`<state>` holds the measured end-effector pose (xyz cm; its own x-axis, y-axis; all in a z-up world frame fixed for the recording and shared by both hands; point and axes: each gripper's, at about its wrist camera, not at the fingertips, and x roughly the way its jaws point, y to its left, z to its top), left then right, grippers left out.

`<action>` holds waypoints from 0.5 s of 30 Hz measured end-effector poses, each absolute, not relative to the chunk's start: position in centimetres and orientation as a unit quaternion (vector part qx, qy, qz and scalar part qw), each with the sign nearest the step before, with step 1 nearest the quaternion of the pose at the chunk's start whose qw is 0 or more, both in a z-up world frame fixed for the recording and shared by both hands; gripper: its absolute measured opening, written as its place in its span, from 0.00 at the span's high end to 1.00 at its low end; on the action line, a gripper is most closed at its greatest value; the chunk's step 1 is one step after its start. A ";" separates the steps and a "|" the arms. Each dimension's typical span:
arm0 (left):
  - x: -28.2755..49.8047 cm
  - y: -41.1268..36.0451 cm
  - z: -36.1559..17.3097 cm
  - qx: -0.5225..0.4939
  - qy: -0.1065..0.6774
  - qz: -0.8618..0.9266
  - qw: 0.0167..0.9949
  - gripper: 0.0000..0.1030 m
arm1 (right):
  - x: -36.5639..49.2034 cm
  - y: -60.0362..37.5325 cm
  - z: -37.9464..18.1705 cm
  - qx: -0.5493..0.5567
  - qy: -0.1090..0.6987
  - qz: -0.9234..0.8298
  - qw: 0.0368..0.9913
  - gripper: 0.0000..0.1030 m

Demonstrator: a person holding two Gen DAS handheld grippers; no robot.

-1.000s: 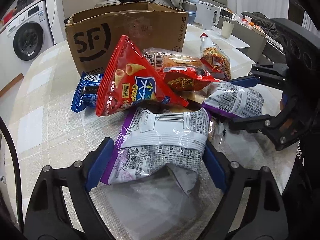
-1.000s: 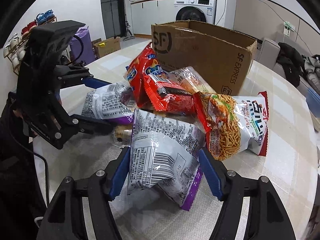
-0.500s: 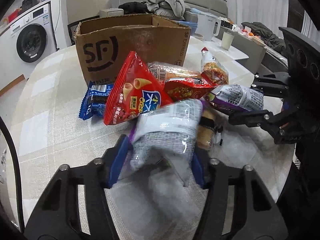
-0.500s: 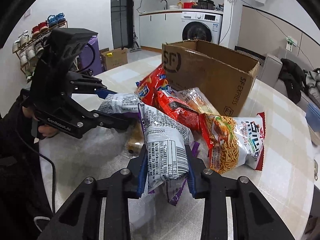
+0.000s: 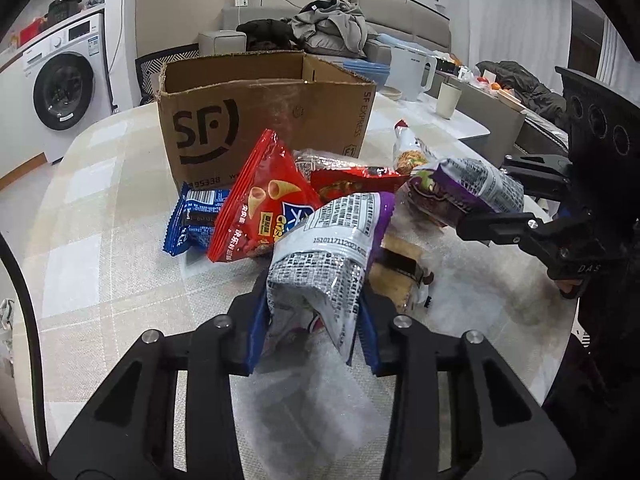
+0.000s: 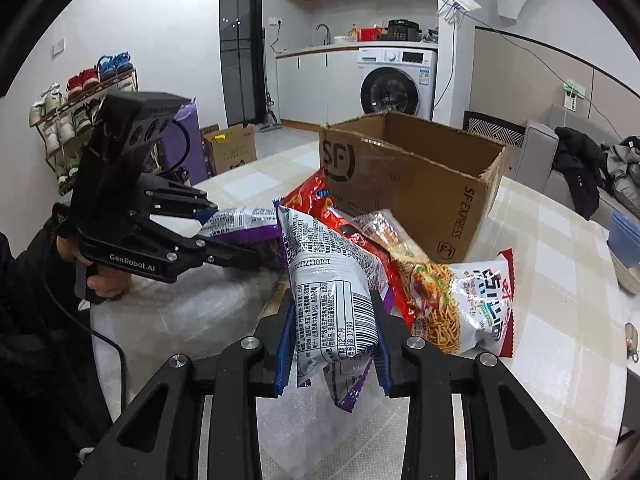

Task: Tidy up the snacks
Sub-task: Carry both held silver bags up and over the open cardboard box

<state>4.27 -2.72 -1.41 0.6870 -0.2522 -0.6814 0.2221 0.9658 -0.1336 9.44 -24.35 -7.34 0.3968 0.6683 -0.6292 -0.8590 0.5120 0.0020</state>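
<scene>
My left gripper (image 5: pixel 312 324) is shut on a silver and purple snack bag (image 5: pixel 328 248) and holds it above the table. My right gripper (image 6: pixel 332 340) is shut on a second silver and purple bag (image 6: pixel 332 280), also lifted; it shows in the left wrist view (image 5: pixel 468 192). Behind them lies a pile: a red Crisp chip bag (image 5: pixel 268 204), a blue packet (image 5: pixel 192 220), a red packet (image 5: pixel 352 184) and a noodle snack bag (image 6: pixel 460 304). An open SF cardboard box (image 5: pixel 264 124) stands behind the pile.
A small brown packet (image 5: pixel 396 272) lies on the checked tablecloth (image 5: pixel 112 264) under the lifted bags. A white kettle (image 5: pixel 412 76) and cup (image 5: pixel 448 100) stand beyond the box. A washing machine (image 5: pixel 64 92) is off the table.
Both grippers have closed on their silver and purple bags and lifted them off the table, tilting them upright. The pile and the box have not moved.
</scene>
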 end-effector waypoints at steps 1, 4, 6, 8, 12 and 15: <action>4.2 -2.7 -1.2 -0.023 0.371 -0.129 0.919 0.67 | 9.5 -24.4 -7.2 -0.156 0.287 0.469 0.821 0.68; 3.6 -2.5 -0.4 -0.031 0.361 -0.129 0.923 0.68 | 9.6 -24.8 -6.9 -0.141 0.277 0.467 0.828 0.68; 3.2 -2.3 0.1 -0.038 0.352 -0.130 0.926 0.68 | 9.6 -24.9 -6.7 -0.132 0.273 0.466 0.831 0.68; 2.7 -2.1 0.6 -0.043 0.344 -0.131 0.929 0.68 | 9.7 -24.8 -6.5 -0.128 0.270 0.466 0.833 0.68; 1.9 -2.1 1.6 -0.044 0.335 -0.138 0.931 0.68 | 9.6 -25.0 -5.9 -0.119 0.261 0.470 0.835 0.68; 1.3 -2.1 2.4 -0.053 0.331 -0.146 0.931 0.68 | 9.6 -25.2 -5.5 -0.112 0.256 0.471 0.837 0.68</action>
